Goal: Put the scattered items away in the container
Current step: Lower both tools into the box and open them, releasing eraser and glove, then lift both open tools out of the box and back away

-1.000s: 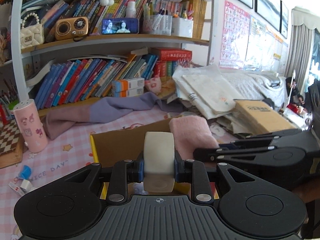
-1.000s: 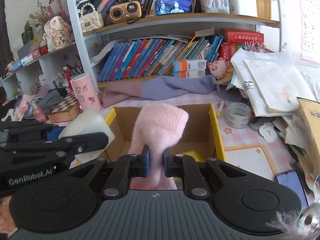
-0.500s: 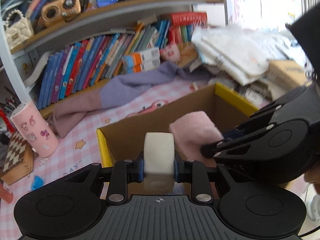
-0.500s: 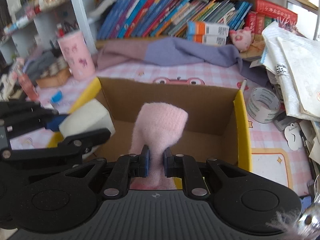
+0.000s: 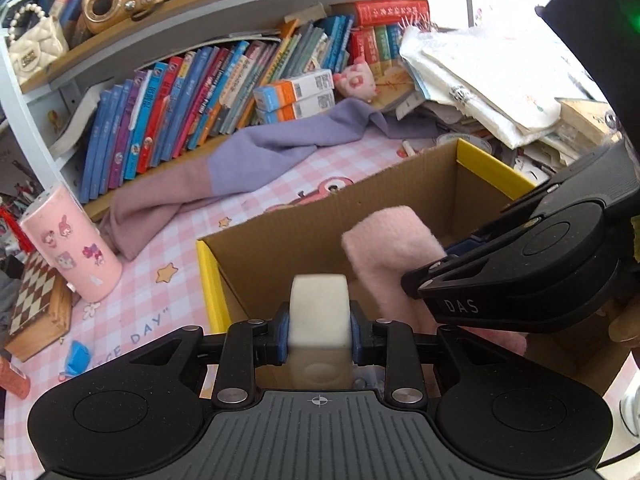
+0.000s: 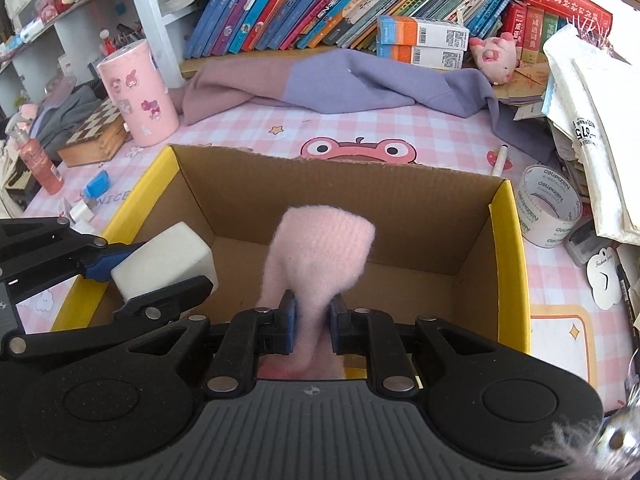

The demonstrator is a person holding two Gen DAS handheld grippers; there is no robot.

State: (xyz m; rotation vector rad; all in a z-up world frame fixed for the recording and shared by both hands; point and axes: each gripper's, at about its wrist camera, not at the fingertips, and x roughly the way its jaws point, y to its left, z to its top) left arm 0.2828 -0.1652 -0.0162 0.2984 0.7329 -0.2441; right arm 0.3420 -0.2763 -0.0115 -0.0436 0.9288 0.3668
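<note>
Cardboard box (image 6: 400, 208) with 2 yellow side flaps sits open on the pink checked tablecloth (image 6: 248, 132), 1 container in all. Both grippers hang over it, each with 1 item.

The left gripper (image 5: 319, 330) has its blue pads against the 2 sides of 1 white foam block (image 5: 319, 312); its jaws are opening, yet the pads still touch the block. In the right wrist view the same block (image 6: 160, 256) hangs just inside the box's left yellow flap, above the floor.

The right gripper (image 6: 313, 328) pinches 1 fluffy pink sock (image 6: 320, 256) at its narrowed middle; its jaws are opening too, with the sock still squeezed between the pads. The sock's rounded end stands up past the fingertips, over the middle of the box. In the left wrist view the sock (image 5: 392, 248) sits just right of the block, both between the box walls.

On the box floor nothing can be made out for sure behind the grippers.

Outside the box lie 1 roll of clear tape (image 6: 550, 212) just beside the right flap, 1 pink sticker-covered canister (image 6: 138, 94) beyond the left corner, 1 small chessboard box (image 6: 96, 130) touching that canister's side, 1 purple and mauve garment (image 6: 344, 80) along the shelf foot, 2 stacked orange and blue cartons (image 6: 420, 42), and 1 pink pig toy (image 6: 494, 58) just right of them.
</note>
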